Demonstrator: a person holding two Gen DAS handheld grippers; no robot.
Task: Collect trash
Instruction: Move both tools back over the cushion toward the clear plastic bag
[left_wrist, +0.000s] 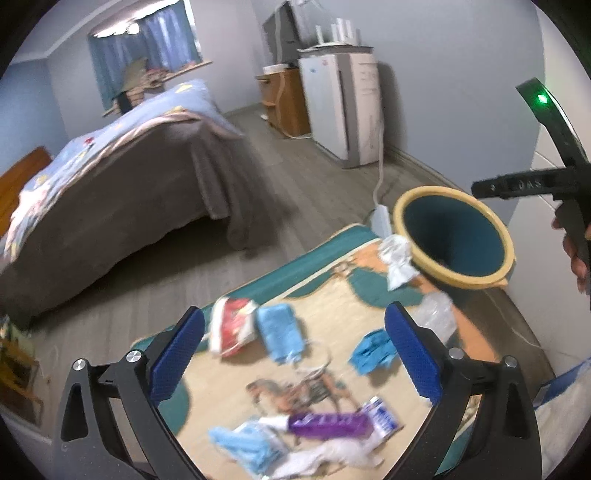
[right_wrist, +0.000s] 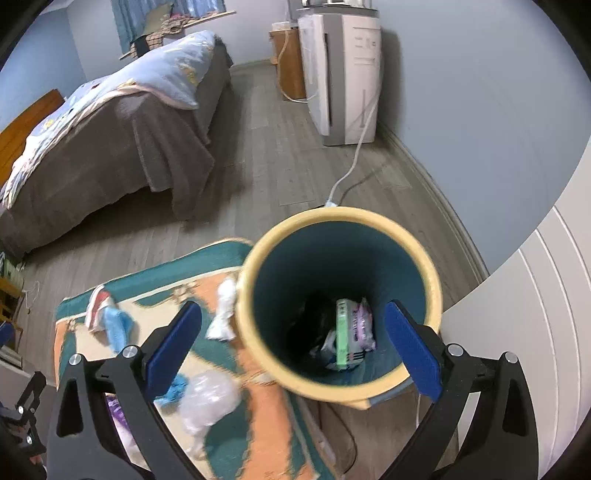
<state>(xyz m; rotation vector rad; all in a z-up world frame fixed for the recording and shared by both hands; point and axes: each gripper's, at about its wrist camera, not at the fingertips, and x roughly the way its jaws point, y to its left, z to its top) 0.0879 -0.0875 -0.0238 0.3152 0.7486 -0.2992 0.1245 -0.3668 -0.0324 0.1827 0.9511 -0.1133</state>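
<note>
A teal trash bin with a yellow rim (right_wrist: 428, 277) stands at the rug's far right corner; it also shows in the left wrist view (left_wrist: 406, 206). Inside lie a green box (right_wrist: 342, 332) and a purple packet (right_wrist: 360, 326). My right gripper (right_wrist: 295, 343) is open and empty, held above the bin's mouth. My left gripper (left_wrist: 295, 354) is open and empty above the rug (left_wrist: 332, 302). On the rug lie a red-and-white packet (left_wrist: 232, 325), blue cloths (left_wrist: 280, 332), a purple tube (left_wrist: 328, 424), crumpled white paper (left_wrist: 397, 258) and a clear plastic bag (right_wrist: 207, 402).
A bed (left_wrist: 122, 173) with a brown cover stands at the left. A white appliance (left_wrist: 343, 103) and a wooden cabinet (left_wrist: 284, 99) stand against the far wall. A white cable (right_wrist: 354, 158) and power strip (left_wrist: 380, 218) lie on the floor behind the bin.
</note>
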